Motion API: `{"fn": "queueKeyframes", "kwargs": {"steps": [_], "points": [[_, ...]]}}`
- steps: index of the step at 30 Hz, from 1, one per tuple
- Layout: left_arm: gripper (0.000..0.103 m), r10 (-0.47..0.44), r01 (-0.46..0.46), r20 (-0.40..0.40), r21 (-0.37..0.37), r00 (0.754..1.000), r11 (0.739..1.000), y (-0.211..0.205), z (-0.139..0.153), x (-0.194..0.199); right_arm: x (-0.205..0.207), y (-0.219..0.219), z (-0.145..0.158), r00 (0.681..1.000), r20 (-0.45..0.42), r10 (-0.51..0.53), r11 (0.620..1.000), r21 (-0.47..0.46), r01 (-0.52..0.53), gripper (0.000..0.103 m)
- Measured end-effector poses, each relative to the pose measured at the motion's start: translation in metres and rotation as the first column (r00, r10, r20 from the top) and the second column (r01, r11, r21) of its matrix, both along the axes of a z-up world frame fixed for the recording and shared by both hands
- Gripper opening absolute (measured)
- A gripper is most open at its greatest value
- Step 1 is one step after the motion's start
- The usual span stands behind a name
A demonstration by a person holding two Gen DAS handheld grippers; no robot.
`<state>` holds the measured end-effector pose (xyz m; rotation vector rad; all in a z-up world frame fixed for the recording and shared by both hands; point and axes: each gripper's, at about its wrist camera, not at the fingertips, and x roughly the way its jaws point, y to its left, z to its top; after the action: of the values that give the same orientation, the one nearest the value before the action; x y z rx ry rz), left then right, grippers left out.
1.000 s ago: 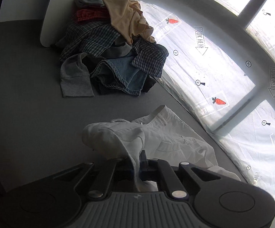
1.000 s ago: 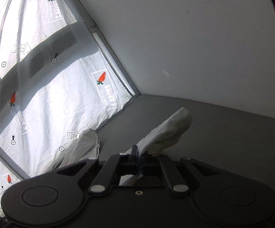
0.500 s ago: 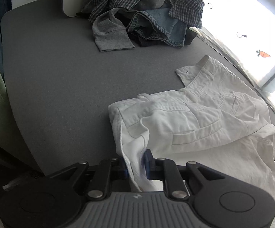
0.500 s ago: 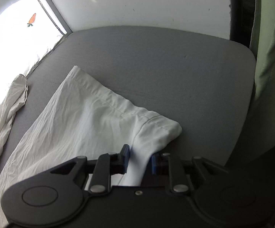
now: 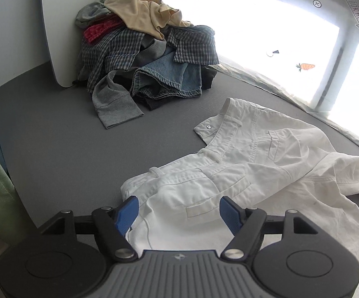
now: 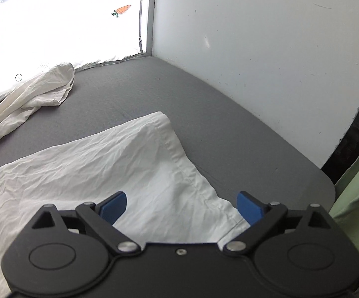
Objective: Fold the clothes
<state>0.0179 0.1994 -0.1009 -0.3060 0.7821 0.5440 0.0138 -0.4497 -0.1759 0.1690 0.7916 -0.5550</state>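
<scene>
White trousers are spread near the front edge of the grey table. Both the left gripper and the right gripper have just been opened, with cloth lying loose between the jaws. The legs should be smoothed flat before folding. Lots of bare table is left at the right corner; the clothes pile is kept at the back left corner.

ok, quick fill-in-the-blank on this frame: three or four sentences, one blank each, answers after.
1. The white cotton trousers lie spread on the ___ padded table.
2. The left gripper, with the waistband between its blue pads, stands ___.
3. Atop the heap of unfolded clothes lies a ___ garment.
4. The right gripper hovers over a trouser leg's ___.

Answers: grey; open; beige; hem
</scene>
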Motion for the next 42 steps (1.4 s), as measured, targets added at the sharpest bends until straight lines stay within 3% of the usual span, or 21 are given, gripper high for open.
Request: {"fn": "queueKeyframes", "kwargs": {"steps": [6, 11, 14, 17, 19, 22, 25, 28, 33, 38, 39, 41, 42], "points": [[0.073, -0.033, 0.033, -0.008, 0.013, 0.999, 0.999, -0.013, -0.007, 0.003, 0.032, 0.056, -0.022, 0.976, 0.021, 0.215, 0.970, 0.116, -0.216, 0.102], [0.071, -0.081, 0.081, 0.008, 0.019, 0.997, 0.997, -0.003, -0.010, -0.007, 0.054, 0.110, -0.047, 0.939, 0.064, 0.339, 0.928, 0.140, -0.344, 0.103], [0.064, -0.097, 0.097, 0.007, 0.005, 0.995, 0.995, 0.019, -0.016, -0.003, 0.062, 0.143, -0.056, 0.938, 0.060, 0.341, 0.931, 0.117, -0.346, 0.103], [0.048, -0.130, 0.129, -0.007, -0.014, 0.992, 0.991, 0.049, -0.020, 0.016, 0.067, 0.169, -0.063, 0.962, 0.041, 0.269, 0.958, 0.090, -0.272, 0.103], [0.044, -0.194, 0.194, 0.004, -0.008, 0.981, 0.981, 0.066, -0.020, 0.031, 0.064, 0.181, -0.068, 0.975, 0.065, 0.211, 0.975, 0.050, -0.215, 0.103], [0.044, -0.275, 0.275, 0.013, -0.025, 0.961, 0.961, 0.088, -0.026, 0.056, 0.056, 0.197, -0.076, 0.985, 0.119, 0.125, 0.992, -0.016, -0.124, 0.103], [0.044, -0.340, 0.341, 0.024, -0.068, 0.940, 0.938, 0.108, -0.038, 0.085, 0.054, 0.198, -0.076, 0.986, 0.124, 0.111, 0.994, -0.028, -0.109, 0.103], [0.048, -0.406, 0.405, 0.035, -0.170, 0.913, 0.898, 0.125, -0.050, 0.115, 0.053, 0.195, -0.076, 0.986, 0.131, 0.107, 0.994, -0.008, -0.107, 0.103], [0.070, -0.453, 0.436, 0.031, -0.335, 0.891, 0.835, 0.145, -0.077, 0.163, 0.055, 0.200, -0.077, 0.987, 0.126, 0.100, 0.995, -0.020, -0.098, 0.103], [0.075, -0.498, 0.468, 0.057, -0.449, 0.865, 0.761, 0.153, -0.094, 0.183, 0.055, 0.205, -0.077, 0.990, 0.122, 0.075, 0.997, -0.031, -0.072, 0.103], [0.074, -0.517, 0.486, 0.066, -0.459, 0.854, 0.744, 0.152, -0.095, 0.182, 0.055, 0.206, -0.077, 0.990, 0.122, 0.071, 0.997, -0.031, -0.068, 0.103], [0.072, -0.540, 0.513, 0.074, -0.441, 0.838, 0.736, 0.149, -0.094, 0.180, 0.055, 0.205, -0.077, 0.990, 0.124, 0.068, 0.998, -0.027, -0.065, 0.103], [0.059, -0.554, 0.526, 0.075, -0.440, 0.829, 0.727, 0.148, -0.094, 0.179, 0.055, 0.205, -0.077, 0.990, 0.124, 0.067, 0.998, -0.025, -0.064, 0.103]]}}
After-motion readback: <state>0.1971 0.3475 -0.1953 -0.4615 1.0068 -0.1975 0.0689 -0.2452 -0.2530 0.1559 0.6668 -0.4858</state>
